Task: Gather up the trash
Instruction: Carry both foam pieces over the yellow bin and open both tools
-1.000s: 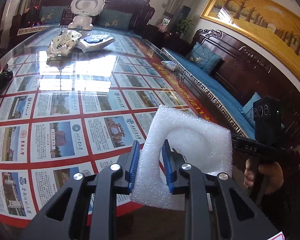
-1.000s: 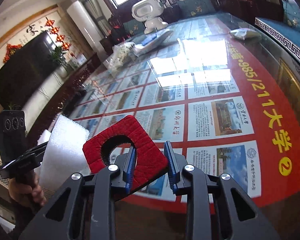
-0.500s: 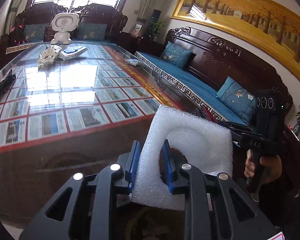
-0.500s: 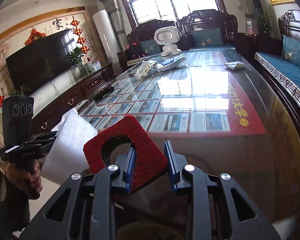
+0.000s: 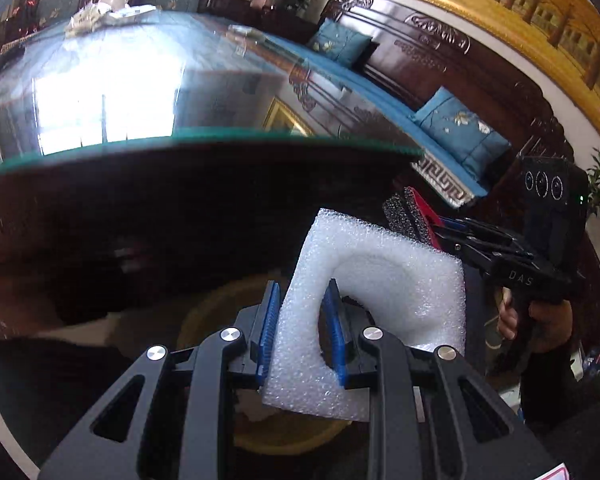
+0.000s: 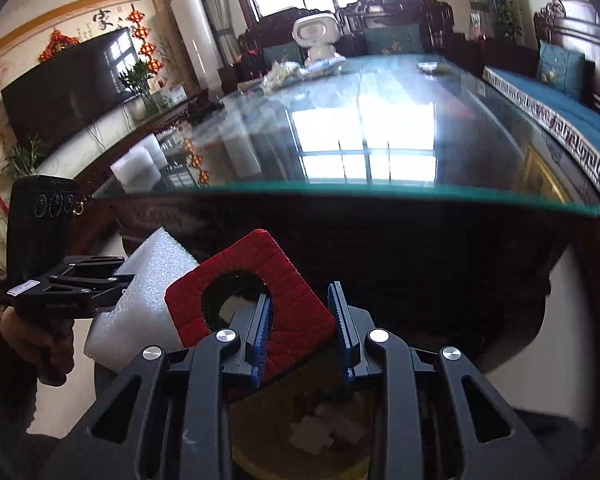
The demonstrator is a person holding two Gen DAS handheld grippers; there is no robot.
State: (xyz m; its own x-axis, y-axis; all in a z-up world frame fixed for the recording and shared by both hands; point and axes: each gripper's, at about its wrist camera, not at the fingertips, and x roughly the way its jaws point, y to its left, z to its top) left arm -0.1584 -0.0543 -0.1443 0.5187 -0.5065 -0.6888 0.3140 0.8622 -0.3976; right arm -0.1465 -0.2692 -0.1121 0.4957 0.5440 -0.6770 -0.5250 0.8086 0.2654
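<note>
Both claws hang below the edge of the glass-topped desk (image 6: 380, 196), above a yellow bin (image 5: 284, 436) on the floor, which is probably why the two scraps are carried out here: a drop from this spot should land inside it. In the left wrist view the left claw (image 5: 302, 332) is narrowed to a small gap around the rim of a white foam pad (image 5: 384, 300), one blue finger outside the rim and the other through the pad's central hollow, so the pad stands upright and is firmly pinched. In the right wrist view the right claw (image 6: 302, 334) stands somewhat wider; the red cloth ring (image 6: 256, 288) lies against its left finger, and a clear gap shows between the cloth and the right finger, so the grip looks loose or about to let go. More litter lies at the desk's far end near a white toy robot (image 6: 316, 38).
</note>
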